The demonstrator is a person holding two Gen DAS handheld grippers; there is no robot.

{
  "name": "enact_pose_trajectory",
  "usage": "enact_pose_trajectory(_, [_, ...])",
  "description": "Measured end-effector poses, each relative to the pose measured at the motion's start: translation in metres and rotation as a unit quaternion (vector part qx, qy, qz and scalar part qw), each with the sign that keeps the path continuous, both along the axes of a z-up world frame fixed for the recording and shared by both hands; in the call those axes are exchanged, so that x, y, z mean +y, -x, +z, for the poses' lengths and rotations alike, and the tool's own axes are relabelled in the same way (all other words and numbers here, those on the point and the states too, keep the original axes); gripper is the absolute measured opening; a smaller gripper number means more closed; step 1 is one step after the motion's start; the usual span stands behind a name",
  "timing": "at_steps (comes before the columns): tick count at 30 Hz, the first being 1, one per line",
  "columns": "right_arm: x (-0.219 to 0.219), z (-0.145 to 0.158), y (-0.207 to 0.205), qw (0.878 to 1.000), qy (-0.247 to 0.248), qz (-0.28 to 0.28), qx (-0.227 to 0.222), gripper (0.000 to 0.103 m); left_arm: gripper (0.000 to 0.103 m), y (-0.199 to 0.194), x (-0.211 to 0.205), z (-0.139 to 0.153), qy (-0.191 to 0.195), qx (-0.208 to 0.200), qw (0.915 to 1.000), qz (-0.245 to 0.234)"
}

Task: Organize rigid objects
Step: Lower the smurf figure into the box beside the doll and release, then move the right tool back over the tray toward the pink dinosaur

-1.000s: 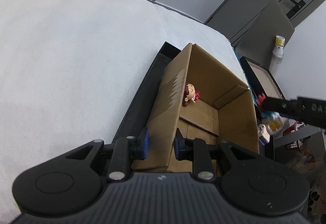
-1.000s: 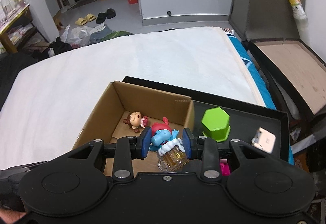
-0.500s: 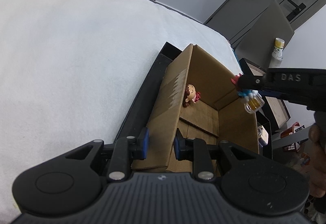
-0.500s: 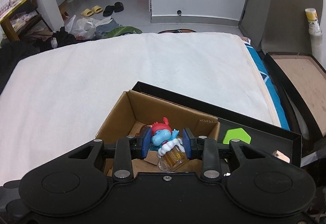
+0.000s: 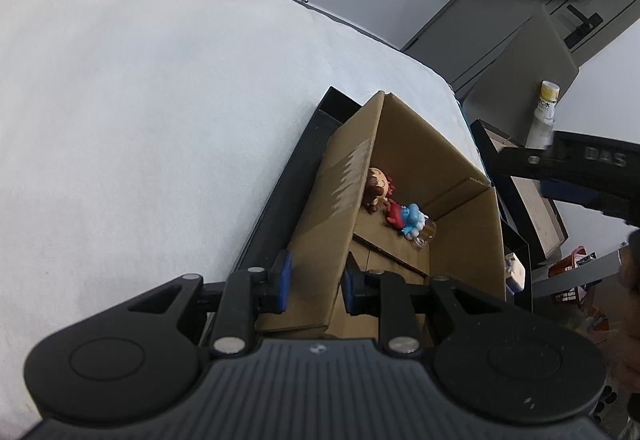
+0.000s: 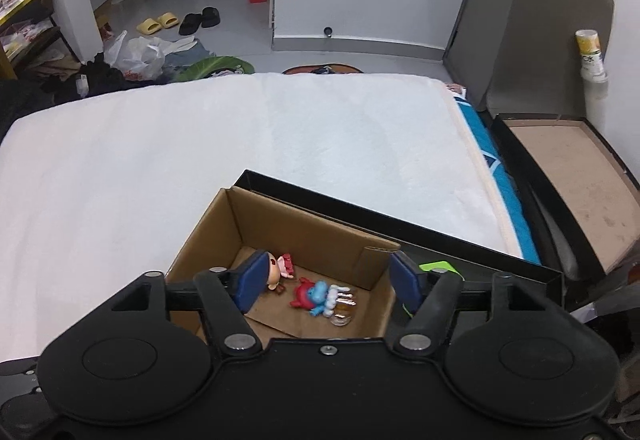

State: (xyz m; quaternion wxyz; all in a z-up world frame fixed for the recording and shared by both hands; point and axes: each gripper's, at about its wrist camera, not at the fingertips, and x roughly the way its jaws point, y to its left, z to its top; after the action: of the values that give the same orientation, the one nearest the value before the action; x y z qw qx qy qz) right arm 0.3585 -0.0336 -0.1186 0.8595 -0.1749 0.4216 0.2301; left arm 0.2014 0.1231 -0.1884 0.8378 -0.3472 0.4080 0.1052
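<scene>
**Two figurines boxed, others left in the tray**

A blue plastic figurine with a red cap and a clear beer mug is seen lying on its side on the floor of the open brown cardboard box, just beside a small brown-haired doll figurine. Both are counted as sorted. The box is set in a shallow black tray on the white bed, where a green block is partly seen, judged still to be moved. The right tongs are spread wide and empty above the box. The left tongs are clamped on the box's near wall.
</scene>
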Motion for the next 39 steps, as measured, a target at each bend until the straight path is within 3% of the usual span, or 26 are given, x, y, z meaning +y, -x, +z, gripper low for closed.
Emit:
enact_pose_trajectory(8, [-0.029,0.021,0.005,1.0,-0.02,-0.012,-0.009,0.078,0.024,0.0,-0.003,0.002,-0.006,0.002,1.0,0.0])
enact_pose_trajectory(19, [-0.087,0.024,0.01,0.998,-0.048,-0.047,-0.019,0.082,0.024,-0.002,-0.005,0.003,-0.014,0.003,0.9999,-0.001])
enact_pose_trajectory(30, [-0.127,0.002,0.023,0.996,-0.058,-0.063,-0.009,0.098,0.023,-0.003,-0.007,0.003,-0.019,0.003,0.9998,0.001])
enact_pose_trajectory(39, [-0.148,-0.033,0.035,0.992,-0.085,-0.097,-0.005,0.099,0.023,-0.006,-0.011,0.003,-0.032,0.006,0.9995,0.0])
